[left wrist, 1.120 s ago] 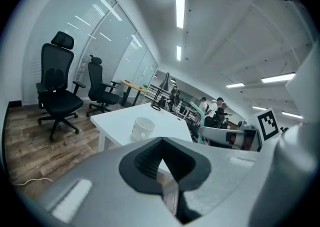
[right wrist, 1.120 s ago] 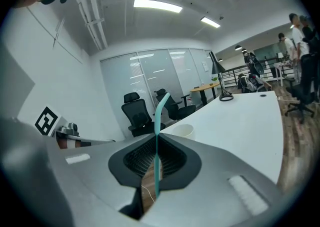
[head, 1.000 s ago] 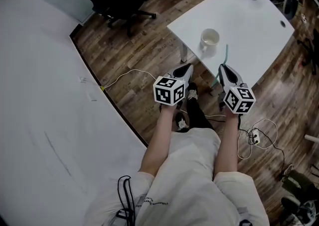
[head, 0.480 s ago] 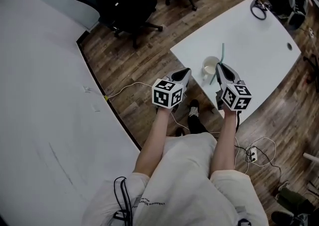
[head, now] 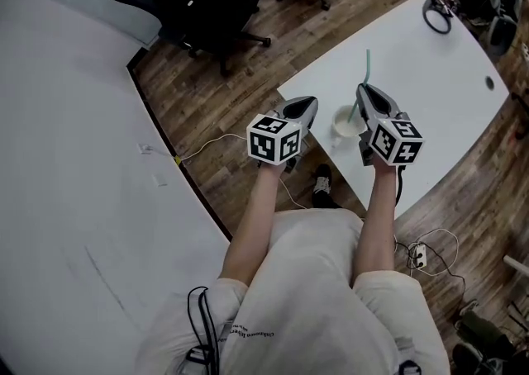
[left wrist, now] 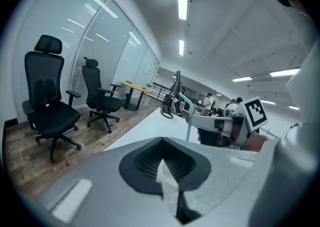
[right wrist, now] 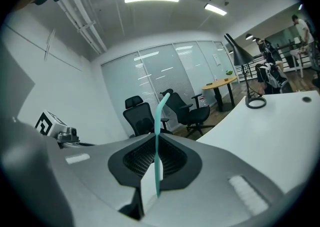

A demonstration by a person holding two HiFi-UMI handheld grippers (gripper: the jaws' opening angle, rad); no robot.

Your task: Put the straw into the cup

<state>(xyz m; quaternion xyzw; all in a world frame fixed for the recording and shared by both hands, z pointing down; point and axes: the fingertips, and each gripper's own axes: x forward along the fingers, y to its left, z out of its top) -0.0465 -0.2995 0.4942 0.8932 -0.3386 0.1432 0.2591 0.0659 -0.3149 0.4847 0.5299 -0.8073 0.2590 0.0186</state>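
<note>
Nearest, the left tongs (head: 306,106) were pressed together on nothing, hovering just off the near edge of the white tabletop (head: 430,76). The right tongs (head: 362,91) pinched the teal straw (head: 367,64) close to upright, its top rising past the tips and its lower end at the mouth of the white cup (head: 344,125) beside them. Beyond stood black office chairs (head: 207,2)

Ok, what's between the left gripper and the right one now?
In the head view, the white round cup sits between the left gripper and the right gripper, which holds the thin teal straw.
</note>
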